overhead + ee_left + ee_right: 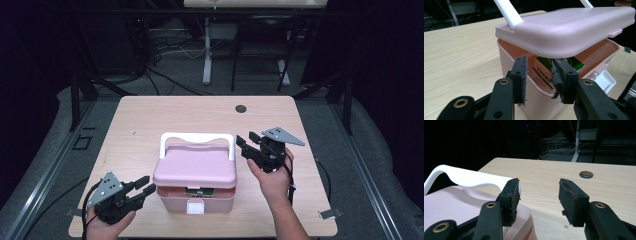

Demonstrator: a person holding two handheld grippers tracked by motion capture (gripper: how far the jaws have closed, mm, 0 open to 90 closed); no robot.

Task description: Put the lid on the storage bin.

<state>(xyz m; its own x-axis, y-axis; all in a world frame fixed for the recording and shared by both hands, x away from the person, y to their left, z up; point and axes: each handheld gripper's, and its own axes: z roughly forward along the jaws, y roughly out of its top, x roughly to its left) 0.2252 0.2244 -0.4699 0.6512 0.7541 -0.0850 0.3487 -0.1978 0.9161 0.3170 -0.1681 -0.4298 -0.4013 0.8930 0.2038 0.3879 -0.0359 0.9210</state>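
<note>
A pink box (pixel 195 197) with a white handle (pixel 197 137) stands at the middle of the table. Its lid (pixel 195 167) is ajar, raised at the front. Through the gap a green and orange carton (pixel 546 75) shows inside, under the lid (pixel 574 27). The white latch (pixel 195 207) hangs on the front wall. My left gripper (pixel 146 184) is open at the box's front left corner, its jaws level with the rim (pixel 539 72). My right gripper (pixel 246 141) is open beside the handle's right end, one jaw over the lid's corner (pixel 539 195).
The wooden table (pixel 140 120) has a round cable hole (pixel 241 108) at the back, also ahead of the right gripper (pixel 586 174). Dark frame posts and cables stand beyond the far edge. A second table's white leg (pixel 207 50) is behind.
</note>
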